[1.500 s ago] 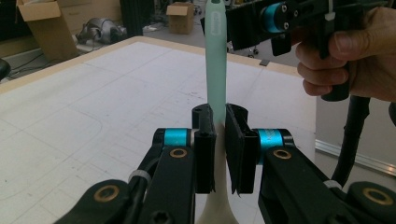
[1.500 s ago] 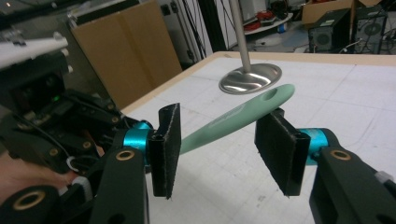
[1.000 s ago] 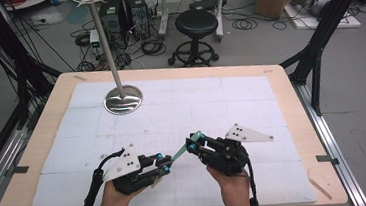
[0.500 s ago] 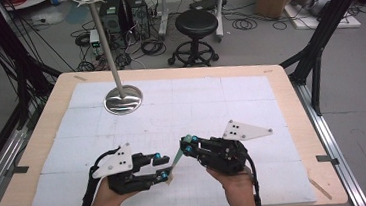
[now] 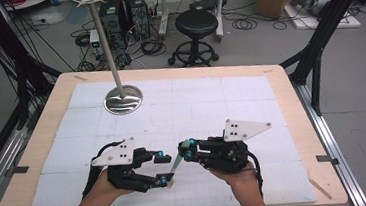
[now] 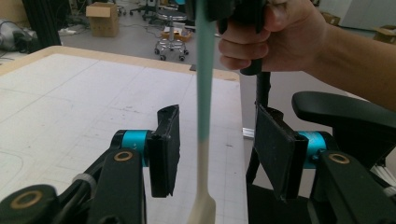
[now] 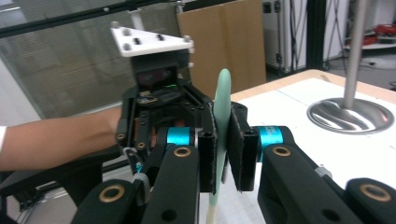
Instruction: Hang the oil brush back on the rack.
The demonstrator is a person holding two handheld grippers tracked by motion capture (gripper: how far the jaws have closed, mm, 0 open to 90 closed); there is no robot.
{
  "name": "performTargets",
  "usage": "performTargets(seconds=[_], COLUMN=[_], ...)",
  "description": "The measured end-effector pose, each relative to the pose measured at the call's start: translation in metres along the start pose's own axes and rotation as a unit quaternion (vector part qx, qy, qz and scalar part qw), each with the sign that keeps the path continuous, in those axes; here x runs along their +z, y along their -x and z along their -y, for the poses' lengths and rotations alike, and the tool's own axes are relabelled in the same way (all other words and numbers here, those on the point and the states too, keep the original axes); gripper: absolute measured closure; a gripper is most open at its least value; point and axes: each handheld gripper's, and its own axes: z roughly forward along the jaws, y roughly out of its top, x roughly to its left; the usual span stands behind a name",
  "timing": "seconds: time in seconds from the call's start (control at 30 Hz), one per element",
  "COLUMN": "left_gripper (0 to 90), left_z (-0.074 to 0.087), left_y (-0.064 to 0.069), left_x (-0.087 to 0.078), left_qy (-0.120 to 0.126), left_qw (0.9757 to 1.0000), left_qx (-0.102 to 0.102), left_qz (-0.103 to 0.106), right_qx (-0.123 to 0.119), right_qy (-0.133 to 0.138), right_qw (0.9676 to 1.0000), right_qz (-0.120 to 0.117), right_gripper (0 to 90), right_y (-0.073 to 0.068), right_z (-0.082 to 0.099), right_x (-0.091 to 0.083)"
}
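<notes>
Teal spatula (image 5: 177, 159) – right claw (image 5: 189, 149) clamped, left claw (image 5: 161, 168) opening

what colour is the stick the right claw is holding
Mint green stick, turning cream near its flat end; left gripper view.

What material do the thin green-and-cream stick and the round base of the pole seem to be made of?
The stick: probably plastic, matte, with smooth mint colour that fades to cream at its flat end; silicone is also possible. The round base: metal, polished, because it reflects light like a mirror.
</notes>
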Motion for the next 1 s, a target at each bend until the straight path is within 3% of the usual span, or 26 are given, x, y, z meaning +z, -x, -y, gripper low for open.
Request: performTargets(seconds=[0.57, 1.0], left_gripper=[63.6, 75.3], left_z=[0.001, 0.001], left_y=[0.003, 0.002], left_x=[0.015, 0.013], left_qy=[-0.008, -0.01], left_qw=[0.9994, 0.9992], left_qx=[-0.005, 0.002], left_qz=[0.033, 0.039], right_qx=[-0.014, -0.018], right_qy=[0.003, -0.009], right_qw=[0.9988, 0.9981], right_qz=[-0.047, -0.058], right_gripper=[82.6, 82.6], right_y=[-0.004, -0.003], right_z=[0.001, 0.004], right_x=[0.006, 0.01])
